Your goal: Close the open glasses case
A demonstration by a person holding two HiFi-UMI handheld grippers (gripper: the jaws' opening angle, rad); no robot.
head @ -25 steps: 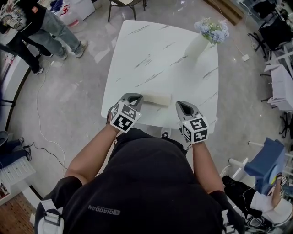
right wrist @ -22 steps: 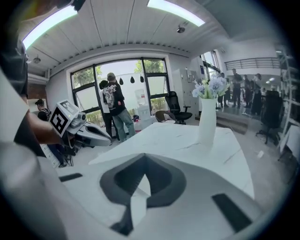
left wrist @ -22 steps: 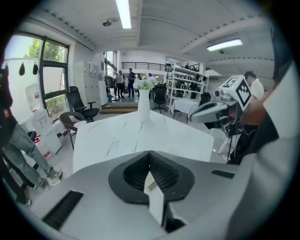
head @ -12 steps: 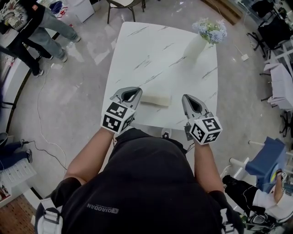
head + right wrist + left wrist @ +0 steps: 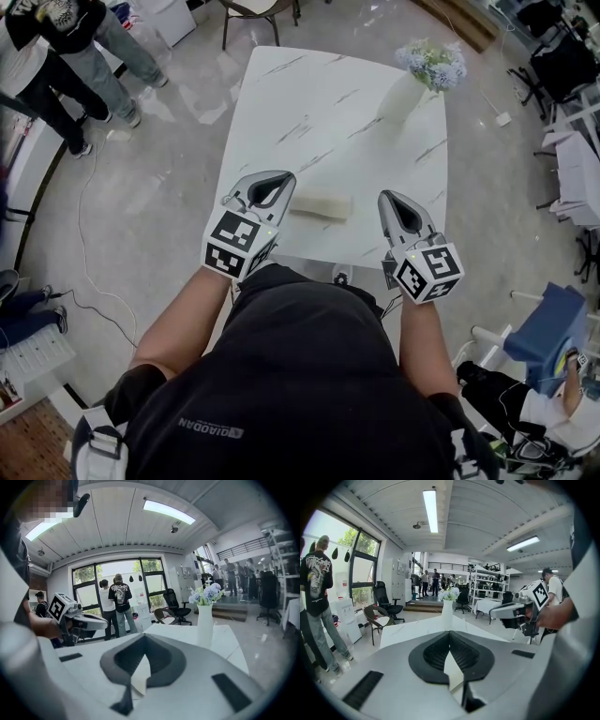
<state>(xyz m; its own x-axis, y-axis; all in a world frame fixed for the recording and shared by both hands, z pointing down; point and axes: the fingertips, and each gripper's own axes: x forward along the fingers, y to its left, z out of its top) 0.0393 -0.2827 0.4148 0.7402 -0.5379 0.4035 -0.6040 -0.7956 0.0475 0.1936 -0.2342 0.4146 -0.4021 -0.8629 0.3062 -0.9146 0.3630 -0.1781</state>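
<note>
The cream glasses case (image 5: 321,206) lies flat near the front edge of the white marble table (image 5: 328,103), and its lid looks down. My left gripper (image 5: 281,178) hangs above the table just left of the case, shut with nothing in it. My right gripper (image 5: 386,195) hovers to the right of the case, a short gap away, also shut and empty. In the left gripper view the left gripper's (image 5: 450,633) black pads meet at the tip, and the right gripper (image 5: 496,614) shows across from it. The right gripper view shows its own gripper's (image 5: 144,637) tips together.
A white vase (image 5: 403,94) with pale blue flowers (image 5: 433,64) stands at the table's far right corner. People (image 5: 56,56) stand on the floor at the upper left. A chair (image 5: 258,9) sits beyond the table. Furniture and a blue object (image 5: 544,333) crowd the right side.
Both grippers have lifted and drawn back from the case. The left one went a little left, the right one a little right. The case has stayed put.
</note>
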